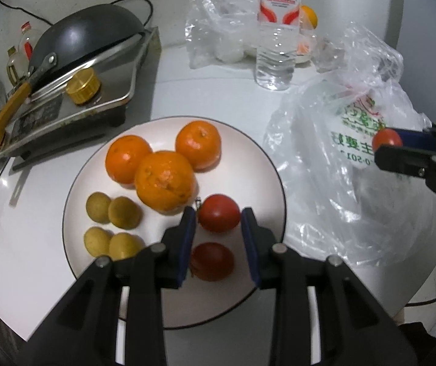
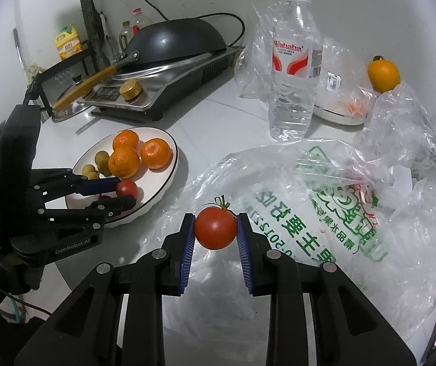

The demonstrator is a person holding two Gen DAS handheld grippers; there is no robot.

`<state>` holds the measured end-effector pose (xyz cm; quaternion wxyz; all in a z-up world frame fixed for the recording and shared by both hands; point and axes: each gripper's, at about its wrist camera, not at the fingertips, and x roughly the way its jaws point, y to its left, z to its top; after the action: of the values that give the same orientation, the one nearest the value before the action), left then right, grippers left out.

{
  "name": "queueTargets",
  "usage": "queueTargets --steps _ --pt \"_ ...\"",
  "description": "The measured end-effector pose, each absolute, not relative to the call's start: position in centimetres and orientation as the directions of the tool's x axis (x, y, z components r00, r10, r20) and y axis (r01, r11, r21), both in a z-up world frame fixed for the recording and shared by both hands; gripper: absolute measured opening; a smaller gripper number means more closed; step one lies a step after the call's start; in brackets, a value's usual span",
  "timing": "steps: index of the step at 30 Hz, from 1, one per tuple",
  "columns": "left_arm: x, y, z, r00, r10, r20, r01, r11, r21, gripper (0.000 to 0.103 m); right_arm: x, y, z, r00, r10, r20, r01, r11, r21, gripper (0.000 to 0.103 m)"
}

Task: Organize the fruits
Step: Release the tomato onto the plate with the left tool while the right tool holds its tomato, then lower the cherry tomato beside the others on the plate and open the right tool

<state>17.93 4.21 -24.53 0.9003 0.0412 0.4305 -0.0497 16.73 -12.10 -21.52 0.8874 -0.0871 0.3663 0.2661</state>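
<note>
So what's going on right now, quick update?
Right gripper shut on a tomato above the plastic bag. Left gripper astride a tomato on the plate. Nothing in the way.

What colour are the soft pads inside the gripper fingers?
Blue pads, clearest in the right wrist view.

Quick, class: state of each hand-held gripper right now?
Left hand-held gripper: open around a tomato on the plate.
Right hand-held gripper: shut on a stemmed tomato.

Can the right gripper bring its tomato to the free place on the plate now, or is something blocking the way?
Probably not yet. The left gripper sits over the near side of the plate, its fingers around a tomato there. The right gripper holds its own tomato above the plastic bag.
</note>
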Motion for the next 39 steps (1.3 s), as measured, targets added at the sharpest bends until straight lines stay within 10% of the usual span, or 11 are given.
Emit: queueTargets --steps 39 --pt "12.6 9.8 -20.7 0.794 -0.014 -0.608 0.049 0.998 0.040 0.038 15.8 -1.8 -22.2 0.491 0.435 -0.755 -0.674 0.739 -0.012 0.029"
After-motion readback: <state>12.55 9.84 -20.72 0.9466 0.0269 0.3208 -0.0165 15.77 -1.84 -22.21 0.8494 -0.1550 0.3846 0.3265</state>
